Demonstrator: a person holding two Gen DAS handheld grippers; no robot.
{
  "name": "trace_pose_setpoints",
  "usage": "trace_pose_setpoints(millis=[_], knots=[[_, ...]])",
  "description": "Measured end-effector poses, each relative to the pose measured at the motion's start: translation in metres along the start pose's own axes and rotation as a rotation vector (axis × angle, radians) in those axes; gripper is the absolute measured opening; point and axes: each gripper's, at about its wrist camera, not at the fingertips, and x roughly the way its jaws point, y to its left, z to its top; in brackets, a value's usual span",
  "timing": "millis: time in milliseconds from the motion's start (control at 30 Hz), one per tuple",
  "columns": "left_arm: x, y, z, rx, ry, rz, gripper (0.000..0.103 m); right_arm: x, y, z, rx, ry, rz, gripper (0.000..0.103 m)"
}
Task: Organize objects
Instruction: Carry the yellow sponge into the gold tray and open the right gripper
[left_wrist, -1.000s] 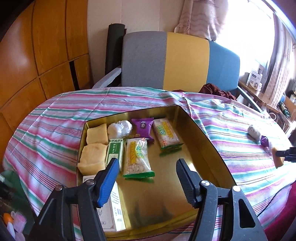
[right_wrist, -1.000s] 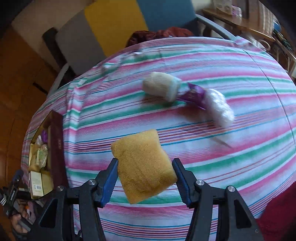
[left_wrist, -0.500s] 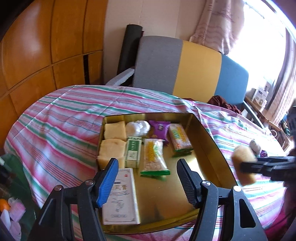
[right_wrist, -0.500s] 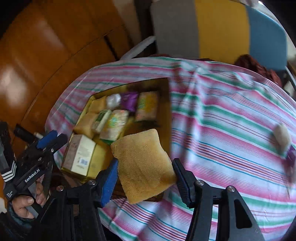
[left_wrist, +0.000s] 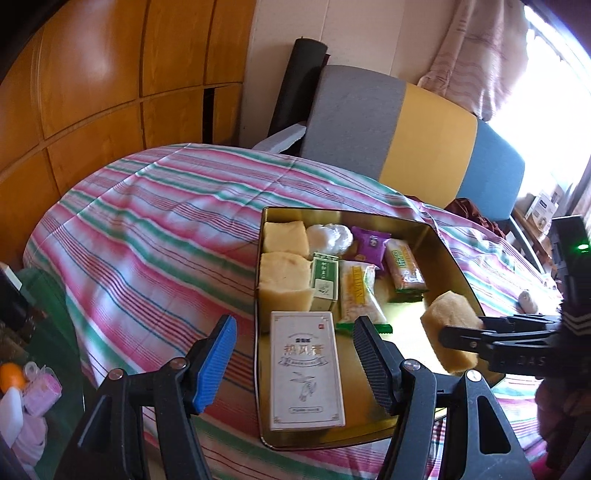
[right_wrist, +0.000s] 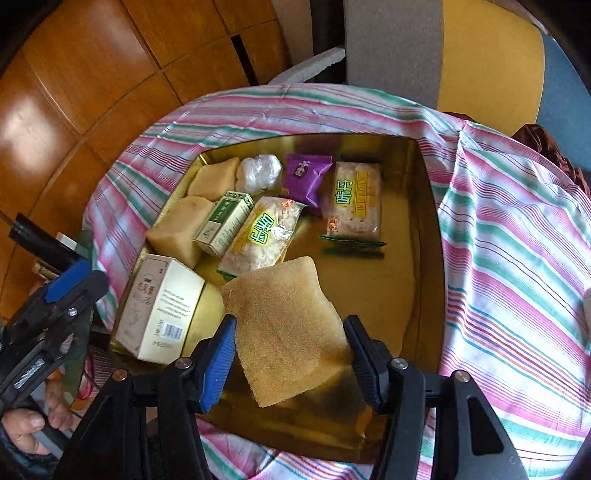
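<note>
In the gold tin (right_wrist: 428, 206), the snack pack (right_wrist: 354, 201) nearest the tin's right wall reads "WEIDAN". The white box (left_wrist: 306, 369) in the tin's near left corner bears large Chinese characters and, on its side, a barcode (right_wrist: 170, 331).

Sitting on the striped tablecloth (right_wrist: 517, 229): a gold metal tray (right_wrist: 424, 206). Lying inside, along its left side: a white carton (left_wrist: 306, 369), tan sponge blocks (left_wrist: 284, 277), wrapped snack packets (right_wrist: 258, 236). Hanging above its bare right part: a tan sponge (right_wrist: 288, 332).
</note>
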Motion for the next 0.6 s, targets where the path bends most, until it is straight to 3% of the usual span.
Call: trace_pose_setpoints(millis=[267,600], knots=[[-0.002,0.018,0.002,-0.037,-0.009,0.015,0.068,0.029,0.022,-0.004,-0.072,0.093,0.021,0.059],[-0.002,0.028,-0.001,-0.052,-0.003,0.025,0.069,0.047,0.040,-0.001,-0.062,0.108,0.066,0.062]])
